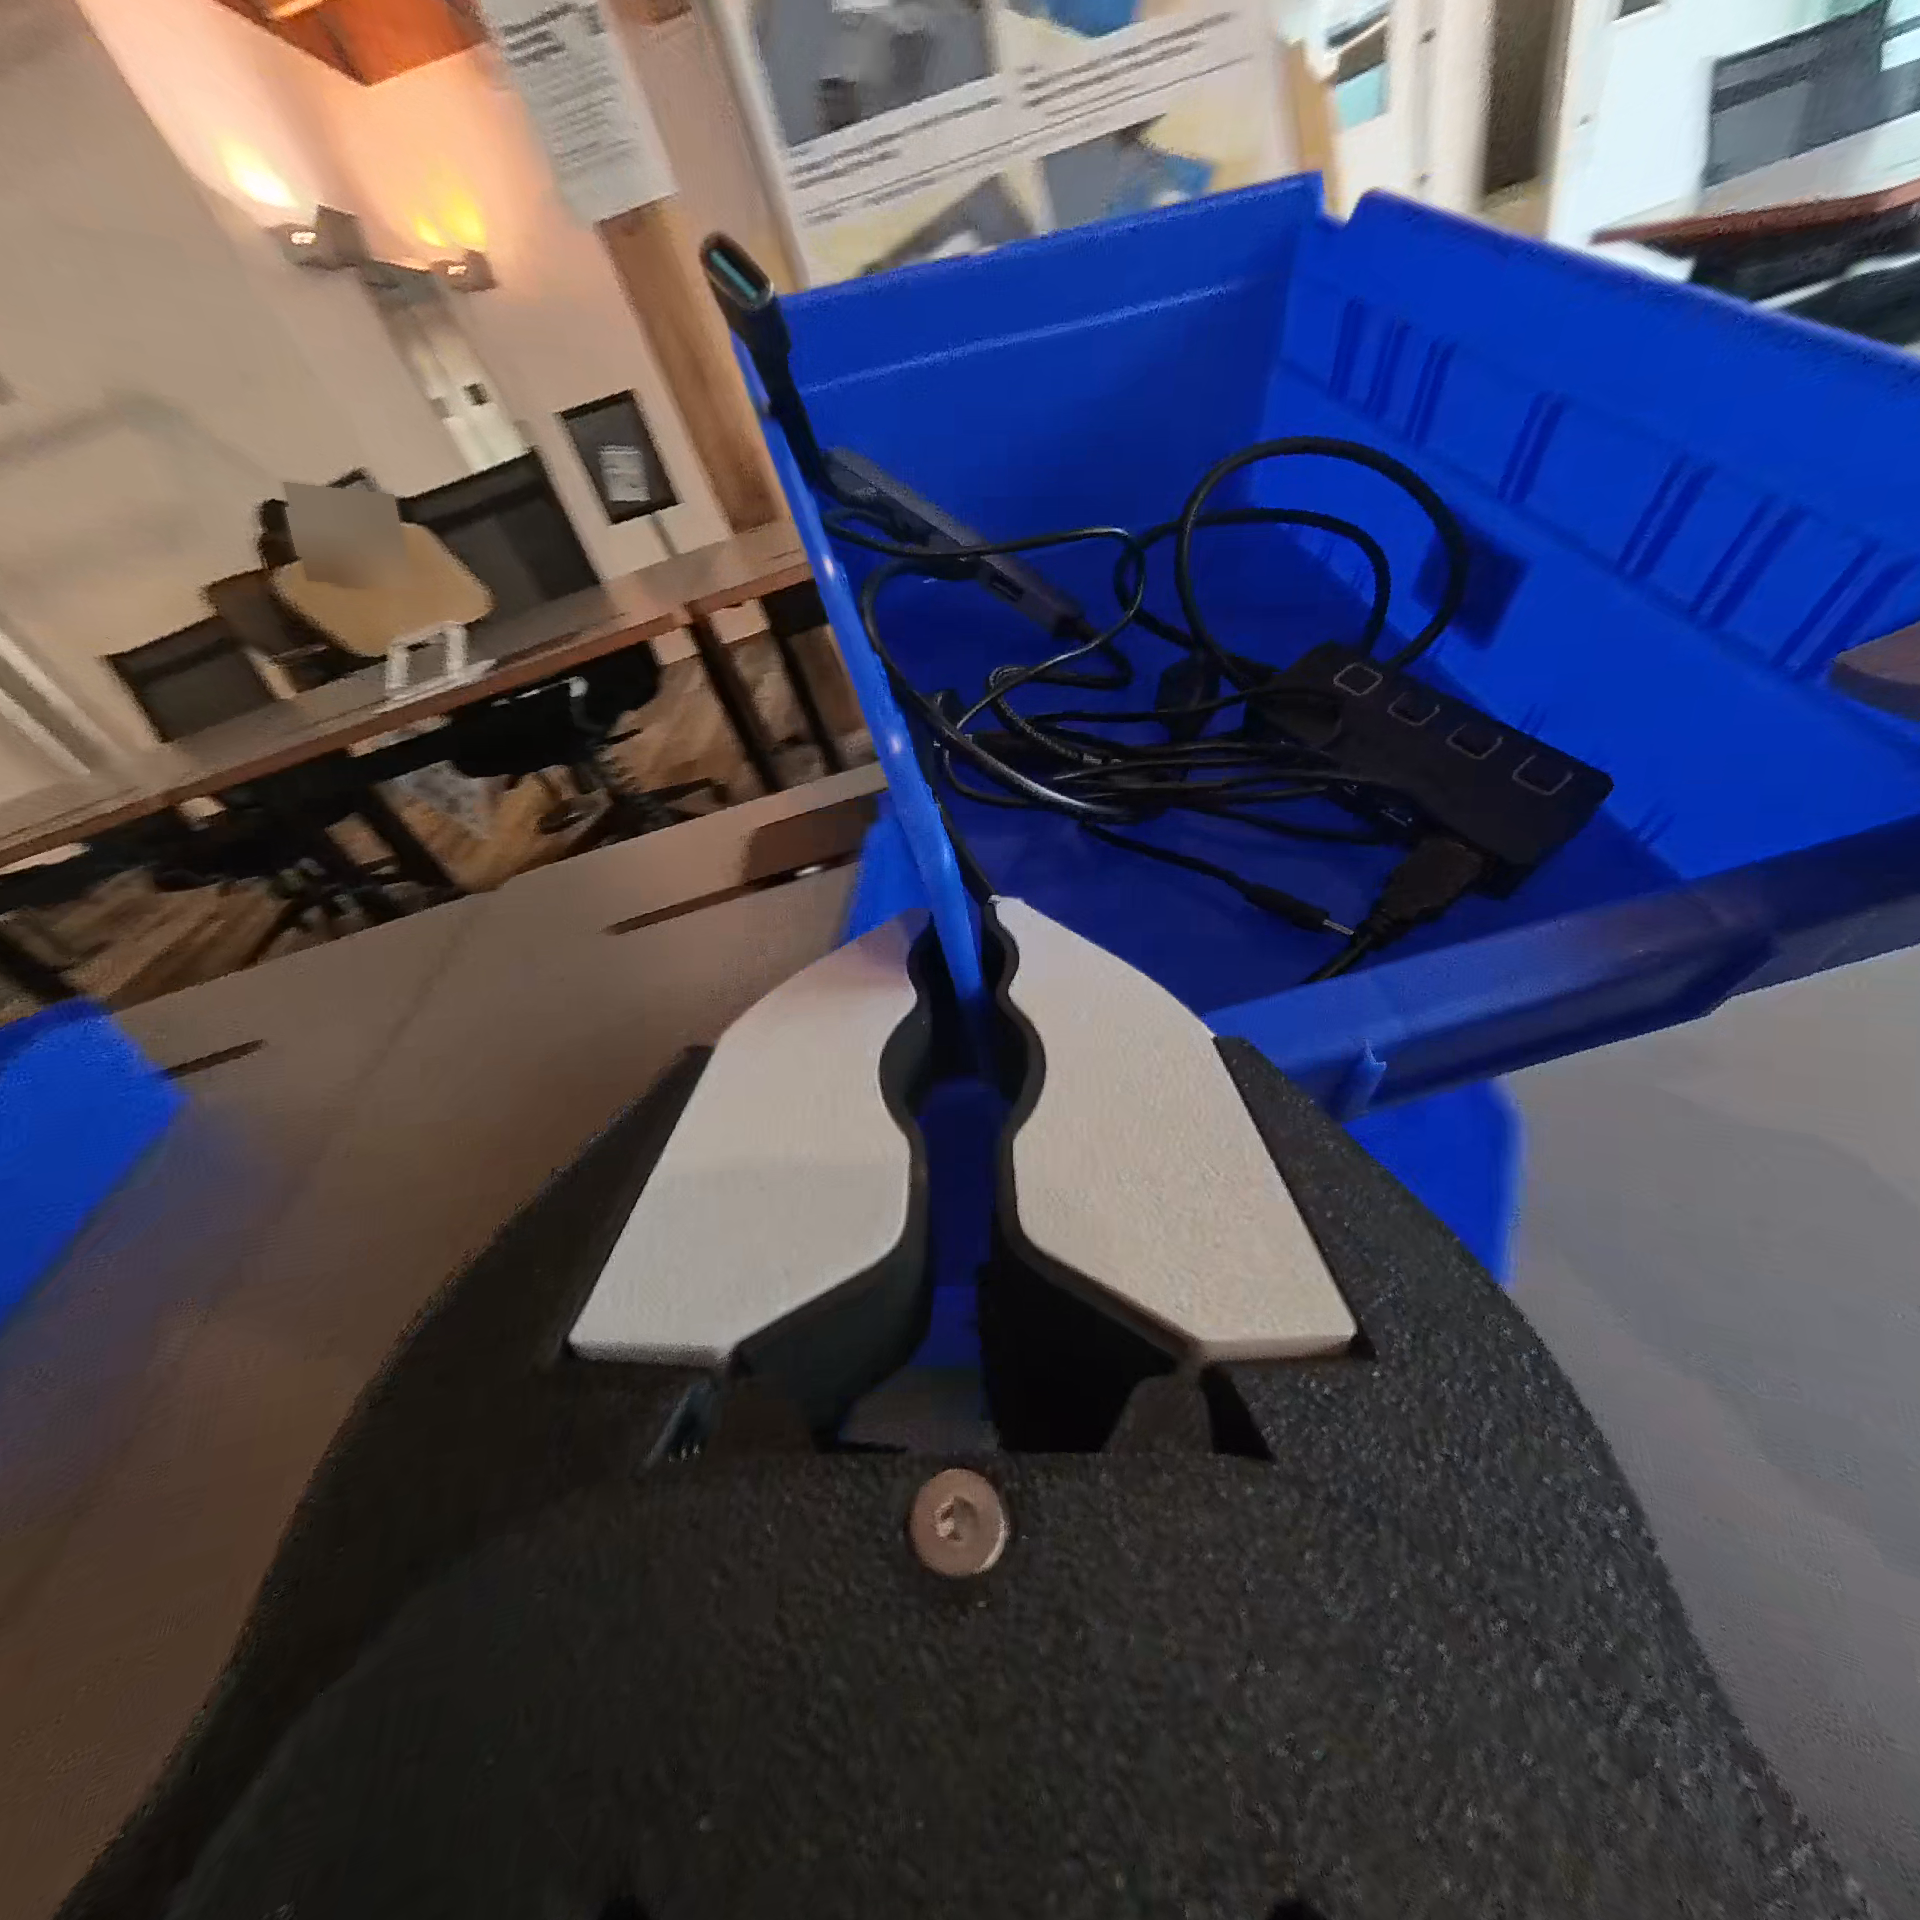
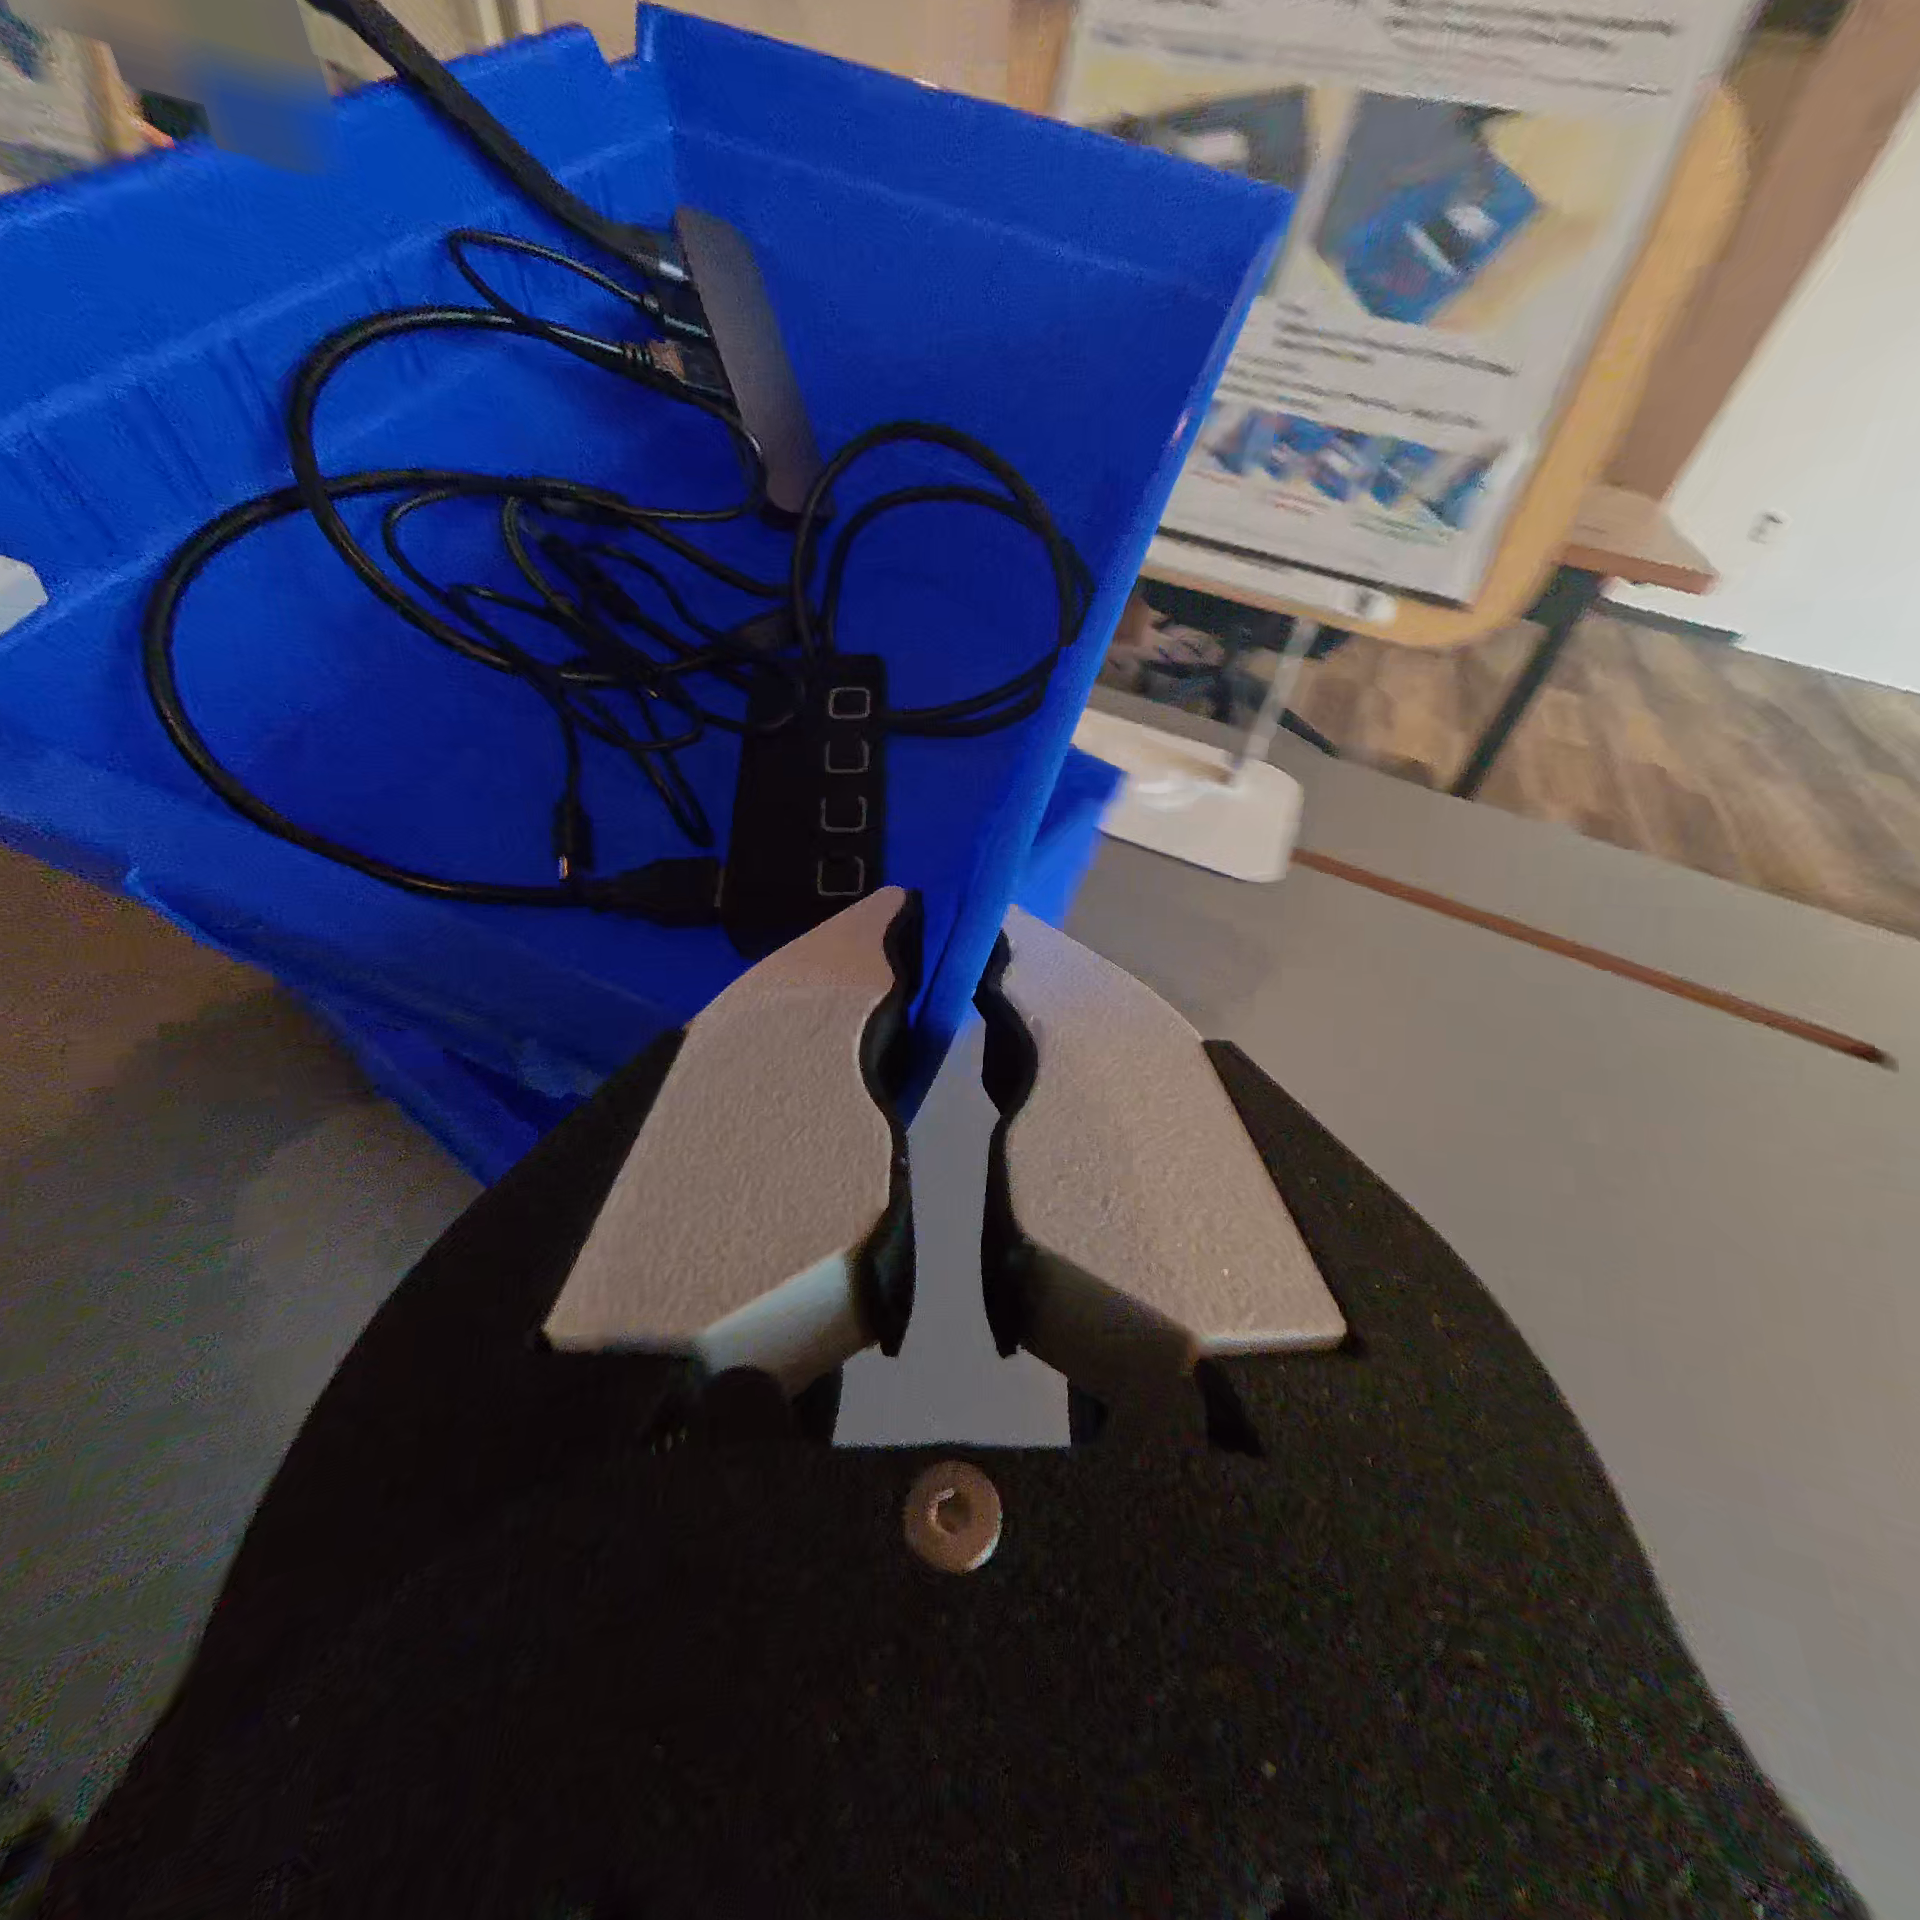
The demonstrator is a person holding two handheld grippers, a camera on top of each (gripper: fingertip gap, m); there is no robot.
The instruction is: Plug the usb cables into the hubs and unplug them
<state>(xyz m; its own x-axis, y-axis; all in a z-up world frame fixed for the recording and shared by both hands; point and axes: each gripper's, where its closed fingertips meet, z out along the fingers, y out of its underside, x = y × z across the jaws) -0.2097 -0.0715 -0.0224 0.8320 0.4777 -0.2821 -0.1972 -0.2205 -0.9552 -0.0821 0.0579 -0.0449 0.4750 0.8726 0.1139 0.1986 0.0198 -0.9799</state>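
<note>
A blue bin (image 1: 1039, 343) stands on a grey table. My left gripper (image 1: 961, 925) is shut on the thin top edge of its left wall. My right gripper (image 2: 951, 935) is shut on the edge of the bin's (image 2: 935, 364) right wall. Inside lie a black hub (image 1: 1455, 758) with square buttons, seen also in the right wrist view (image 2: 810, 800), and a tangle of black USB cables (image 1: 1091, 727) (image 2: 416, 582). A grey slim hub (image 1: 935, 530) (image 2: 748, 353) leans on a wall, its plug (image 1: 738, 281) sticking up over the rim.
Part of another blue bin (image 1: 62, 1122) shows at the left edge. A white stand (image 2: 1205, 800) holding a clear poster panel sits on the table to the right of the bin. Desks, chairs and a seated person (image 1: 343, 561) are far behind. About 20 cm separates my left fingertips from my right.
</note>
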